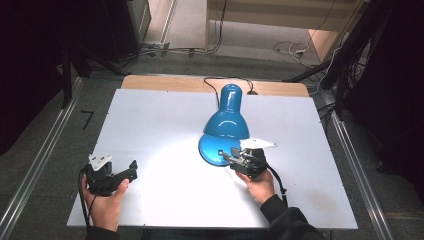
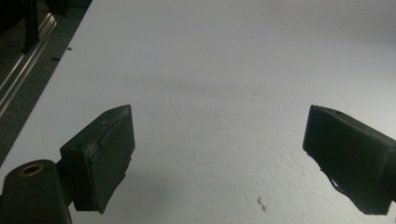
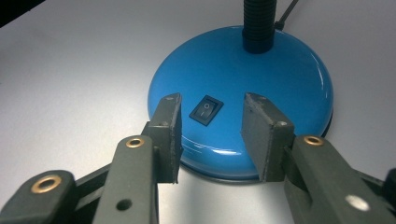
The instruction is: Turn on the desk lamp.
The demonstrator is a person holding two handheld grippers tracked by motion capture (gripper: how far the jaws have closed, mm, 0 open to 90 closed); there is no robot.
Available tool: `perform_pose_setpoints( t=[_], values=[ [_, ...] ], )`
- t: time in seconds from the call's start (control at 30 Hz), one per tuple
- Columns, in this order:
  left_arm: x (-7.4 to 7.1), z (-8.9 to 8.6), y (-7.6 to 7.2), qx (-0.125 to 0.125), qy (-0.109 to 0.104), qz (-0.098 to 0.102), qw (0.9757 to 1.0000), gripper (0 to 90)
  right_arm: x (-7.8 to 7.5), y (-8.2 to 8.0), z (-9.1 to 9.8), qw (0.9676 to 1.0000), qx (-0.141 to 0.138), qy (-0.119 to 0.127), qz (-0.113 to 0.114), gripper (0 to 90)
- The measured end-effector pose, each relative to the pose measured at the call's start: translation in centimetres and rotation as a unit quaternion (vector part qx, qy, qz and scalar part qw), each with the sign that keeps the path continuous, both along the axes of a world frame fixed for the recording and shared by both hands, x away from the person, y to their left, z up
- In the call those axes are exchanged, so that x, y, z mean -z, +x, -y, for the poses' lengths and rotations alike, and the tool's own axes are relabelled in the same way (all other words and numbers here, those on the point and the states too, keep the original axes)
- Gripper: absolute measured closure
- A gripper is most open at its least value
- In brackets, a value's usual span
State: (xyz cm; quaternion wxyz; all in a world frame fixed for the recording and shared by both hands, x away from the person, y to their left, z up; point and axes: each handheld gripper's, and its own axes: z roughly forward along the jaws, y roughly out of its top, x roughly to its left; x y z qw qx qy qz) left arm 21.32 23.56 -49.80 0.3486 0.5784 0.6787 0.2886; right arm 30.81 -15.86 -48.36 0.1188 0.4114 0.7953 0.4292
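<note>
Lamp (image 1: 226, 120) lit, glow on worktop (image 1: 150, 115); switch (image 3: 206, 110) job likely done. Right tongs (image 3: 212, 135) parted, empty, straddling switch. Left tongs (image 2: 219, 154) wide open, idle at 8 o'clock.

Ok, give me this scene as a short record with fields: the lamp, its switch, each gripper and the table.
lamp: blue desk lamp on the white table, lit, head over its round base
switch: black rocker on top of the base, untouched
right gripper: open, jaws either side of the switch, just above the base
left gripper: open, nothing between its jaws, over bare table
cord: black, runs off the far edge
</note>
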Motion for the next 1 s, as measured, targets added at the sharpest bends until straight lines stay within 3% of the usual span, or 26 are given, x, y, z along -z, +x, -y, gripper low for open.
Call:
perform_pose_setpoints(
  t=[0.47,1.0],
  values=[
    [0.0,0.0,0.0,-0.001,-0.003,0.000,1.0000,9.9,-0.1,-0.1,1.8,0.9999,-0.003,-0.012,-0.004,38.1],
    [0.0,0.0,0.0,-0.001,-0.003,0.000,1.0000,9.9,-0.2,0.0,3.9,0.9997,0.015,-0.015,-0.012,26.8]
  ],
)
